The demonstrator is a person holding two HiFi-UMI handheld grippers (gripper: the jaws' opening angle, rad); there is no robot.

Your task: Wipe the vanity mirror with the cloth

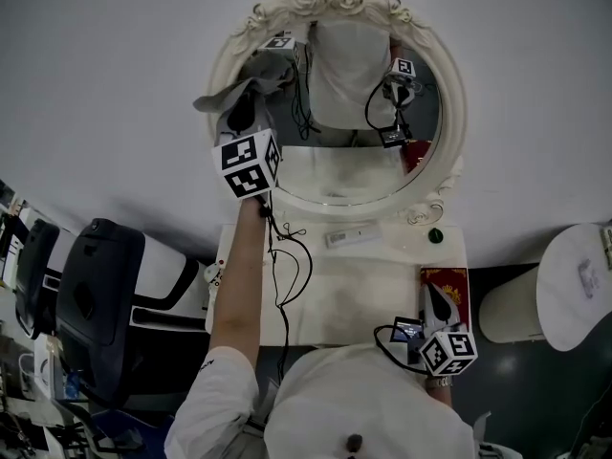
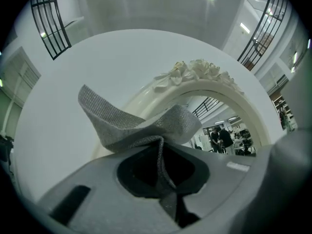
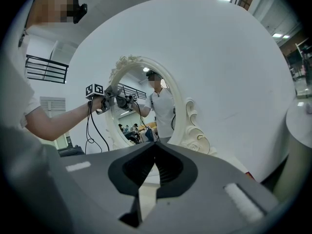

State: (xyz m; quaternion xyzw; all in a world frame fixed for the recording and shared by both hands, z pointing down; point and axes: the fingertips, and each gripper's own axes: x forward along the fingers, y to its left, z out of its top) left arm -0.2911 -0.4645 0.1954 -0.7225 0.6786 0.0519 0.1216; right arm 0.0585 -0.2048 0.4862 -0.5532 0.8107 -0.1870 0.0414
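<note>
Here, my left gripper (image 1: 241, 113) has its jaws pinching the cloth (image 1: 260, 76) at the mirror's (image 1: 335, 175) rim. Right gripper (image 1: 438, 306) jaws closed, empty; most glass seemingly left to wipe.

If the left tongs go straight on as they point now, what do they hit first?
The grey cloth clamped in the left tongs leads, and it would most likely meet the cream mirror frame at its upper left arch, not the glass to its right. Depth is hard to judge.
</note>
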